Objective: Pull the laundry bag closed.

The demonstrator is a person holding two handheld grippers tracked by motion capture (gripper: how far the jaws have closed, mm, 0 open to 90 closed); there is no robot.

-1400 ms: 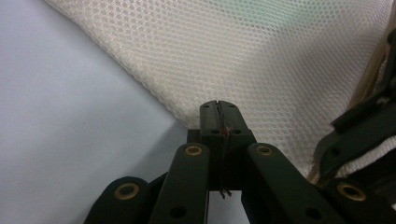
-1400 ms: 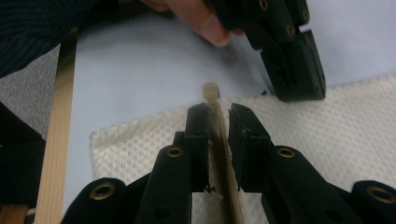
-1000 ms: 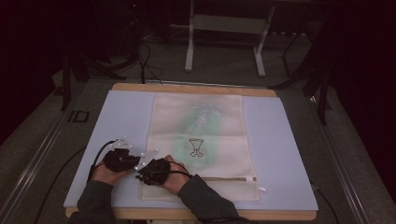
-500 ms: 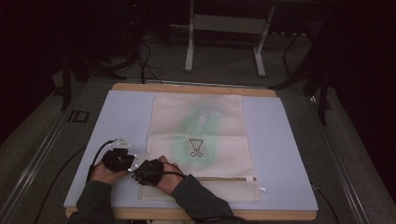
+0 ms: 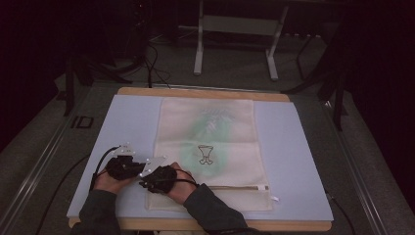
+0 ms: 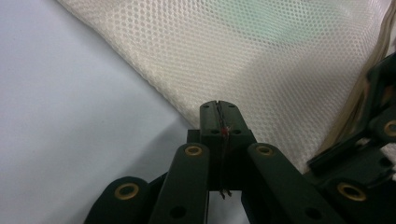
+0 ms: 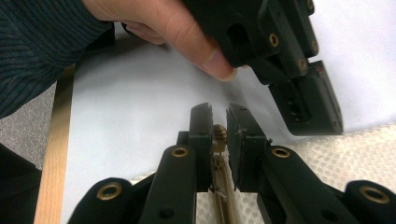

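Note:
A cream mesh bag (image 5: pixel 210 142) with a green shape inside lies flat on the pale mat (image 5: pixel 132 122). Its zipper (image 5: pixel 235 187) runs along the near edge. My left gripper (image 5: pixel 148 171) is shut on the bag's near left edge; in the left gripper view its jaws (image 6: pixel 218 106) are pressed together at the rim of the mesh (image 6: pixel 233 51). Just right of it, my right gripper (image 5: pixel 147 184) points left. In the right gripper view its jaws (image 7: pixel 218 114) are shut on the brass zipper pull (image 7: pixel 219 134), with the zipper tape (image 7: pixel 222 198) running back under them.
The table's wooden edge (image 7: pixel 51 154) is close at the near side. The left hand's thumb (image 7: pixel 205 51) and left gripper (image 7: pixel 303 98) sit right ahead of the right jaws. A metal stand (image 5: pixel 235 29) and cables (image 5: pixel 151 63) are on the floor beyond the table.
The right hand and its gripper have shifted slightly left along the bag's near edge, closer to the left gripper. The left hand has stayed still.

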